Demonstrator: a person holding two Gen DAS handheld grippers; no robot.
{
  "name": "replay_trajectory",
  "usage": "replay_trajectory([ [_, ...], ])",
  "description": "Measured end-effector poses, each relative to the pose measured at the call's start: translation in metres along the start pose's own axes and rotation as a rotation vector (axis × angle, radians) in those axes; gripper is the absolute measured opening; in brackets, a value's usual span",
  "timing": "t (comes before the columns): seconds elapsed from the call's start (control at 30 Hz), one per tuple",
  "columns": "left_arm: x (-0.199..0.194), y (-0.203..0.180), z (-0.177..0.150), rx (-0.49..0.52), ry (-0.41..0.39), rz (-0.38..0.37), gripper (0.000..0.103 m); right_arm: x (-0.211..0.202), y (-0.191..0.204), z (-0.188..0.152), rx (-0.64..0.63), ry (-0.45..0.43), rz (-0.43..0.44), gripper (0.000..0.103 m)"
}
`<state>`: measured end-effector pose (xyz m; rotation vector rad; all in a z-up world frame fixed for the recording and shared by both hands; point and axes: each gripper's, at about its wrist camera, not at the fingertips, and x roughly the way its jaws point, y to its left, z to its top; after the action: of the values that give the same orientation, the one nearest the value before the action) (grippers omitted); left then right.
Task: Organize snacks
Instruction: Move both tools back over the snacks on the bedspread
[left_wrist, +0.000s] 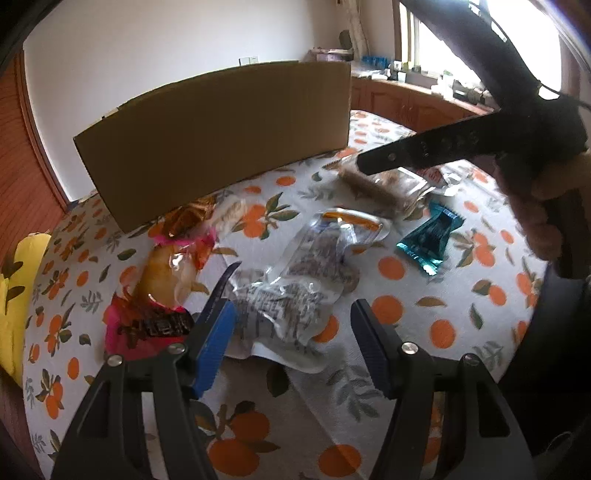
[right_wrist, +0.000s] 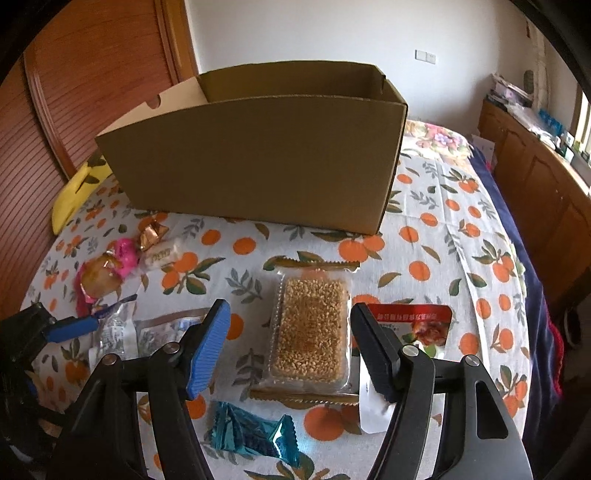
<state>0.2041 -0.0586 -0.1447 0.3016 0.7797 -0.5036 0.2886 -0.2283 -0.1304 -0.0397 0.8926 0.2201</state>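
An open cardboard box (right_wrist: 258, 158) stands at the back of the orange-print cloth (right_wrist: 424, 236). My right gripper (right_wrist: 290, 310) is open above a clear pack of puffed grain bar (right_wrist: 310, 332), which lies between its fingers without touching the pads. A red-and-white packet (right_wrist: 413, 325) lies under its right finger, and a teal candy (right_wrist: 255, 435) lies nearer. My left gripper (left_wrist: 291, 308) is open over a silvery clear packet (left_wrist: 288, 291). A pink-wrapped bun (left_wrist: 162, 277) lies to its left. One black finger (left_wrist: 406, 155) of the right gripper crosses the upper right.
A white candy (right_wrist: 162, 254) and a gold wrapper (right_wrist: 151, 232) lie near the box's left corner. A yellow cushion (left_wrist: 22, 266) sits at the cloth's left edge. A wooden cabinet (right_wrist: 535, 177) runs along the right, and a slatted wooden door (right_wrist: 74, 92) stands at the left.
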Motion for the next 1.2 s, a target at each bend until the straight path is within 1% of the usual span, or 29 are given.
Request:
replay_trajectory([
  [0.1, 0.003, 0.000, -0.001, 0.014, 0.009, 0.021, 0.066, 0.000, 0.000, -0.001, 0.003, -0.002, -0.002, 0.070],
  [0.2, 0.006, -0.001, 0.001, 0.028, 0.016, 0.025, 0.066, 0.000, 0.000, -0.002, 0.003, -0.004, -0.001, 0.070],
  [0.3, 0.010, -0.002, 0.005, 0.042, 0.014, 0.024, 0.067, 0.001, 0.000, -0.003, 0.005, 0.000, -0.006, 0.070],
  [0.47, 0.015, 0.000, 0.012, 0.051, 0.034, 0.021, 0.067, 0.005, 0.000, -0.007, 0.002, 0.007, -0.013, 0.070],
  [0.57, 0.016, 0.003, 0.013, 0.039, 0.038, 0.009, 0.068, 0.006, -0.001, -0.007, 0.003, 0.004, -0.011, 0.070],
  [0.63, 0.015, 0.005, 0.012, 0.025, 0.037, -0.009, 0.060, 0.006, -0.001, -0.007, 0.004, 0.004, -0.009, 0.070],
  [0.67, 0.015, 0.005, 0.012, 0.023, 0.035, -0.007, 0.058, 0.006, -0.001, -0.007, 0.005, 0.004, -0.009, 0.070],
  [0.87, 0.002, 0.002, 0.002, 0.034, 0.002, 0.001, 0.052, 0.009, -0.005, -0.008, 0.014, 0.013, -0.012, 0.070],
  [0.97, -0.004, 0.004, 0.000, 0.013, -0.007, -0.013, 0.050, 0.010, -0.006, -0.008, 0.015, 0.013, -0.010, 0.070],
  [1.03, -0.010, 0.007, -0.002, -0.005, -0.026, -0.021, 0.047, 0.011, -0.007, -0.009, 0.016, 0.015, -0.006, 0.070],
  [1.1, -0.017, 0.009, -0.001, -0.022, -0.049, -0.027, 0.039, 0.013, -0.007, -0.010, 0.013, 0.021, -0.006, 0.070],
  [1.13, -0.022, 0.011, -0.001, -0.030, -0.066, -0.027, 0.037, 0.014, -0.007, -0.010, 0.011, 0.023, -0.006, 0.070],
  [1.2, -0.029, 0.013, 0.001, -0.039, -0.095, -0.022, 0.023, 0.016, -0.005, -0.011, 0.004, 0.029, -0.009, 0.070],
])
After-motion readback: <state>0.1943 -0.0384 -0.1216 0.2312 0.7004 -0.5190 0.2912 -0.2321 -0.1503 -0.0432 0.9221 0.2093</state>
